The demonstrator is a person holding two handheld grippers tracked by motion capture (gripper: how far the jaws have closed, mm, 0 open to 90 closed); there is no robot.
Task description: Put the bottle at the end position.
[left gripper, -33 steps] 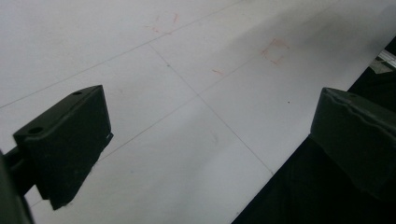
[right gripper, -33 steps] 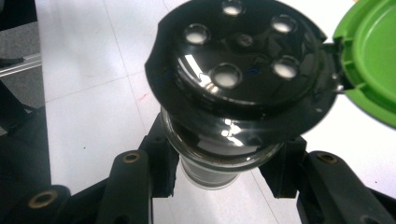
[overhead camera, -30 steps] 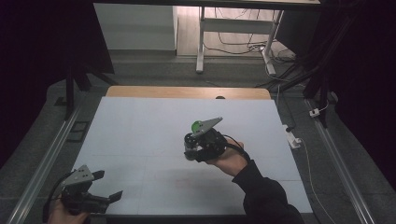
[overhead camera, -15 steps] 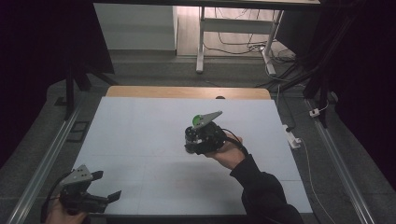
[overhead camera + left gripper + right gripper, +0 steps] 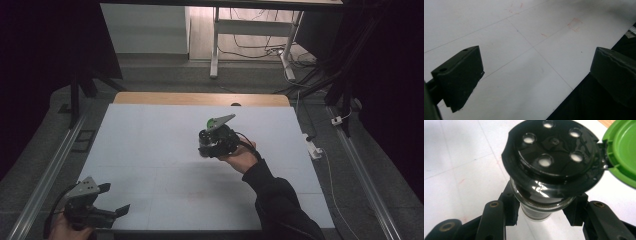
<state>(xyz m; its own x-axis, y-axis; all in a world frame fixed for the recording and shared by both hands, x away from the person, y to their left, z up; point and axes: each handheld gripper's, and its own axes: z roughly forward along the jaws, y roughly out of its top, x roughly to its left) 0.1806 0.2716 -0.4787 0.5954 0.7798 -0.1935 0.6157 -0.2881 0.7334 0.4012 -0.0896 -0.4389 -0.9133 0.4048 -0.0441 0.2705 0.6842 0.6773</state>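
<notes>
My right gripper is shut on the neck of a glass shaker jar. The jar has a black top with several holes, and its green flip lid stands open. In the high view this gripper hovers over the middle of the white table, with the green lid just beyond it. My left gripper rests at the table's near left corner. Its jaws stand wide apart over bare white surface, with nothing between them.
A wooden strip runs along the table's far edge. A white power strip lies off the right edge. Metal rails flank the table. A white desk frame stands behind.
My right hand has carried the jar a little toward the far side of the table. The left gripper has stayed where it was.
</notes>
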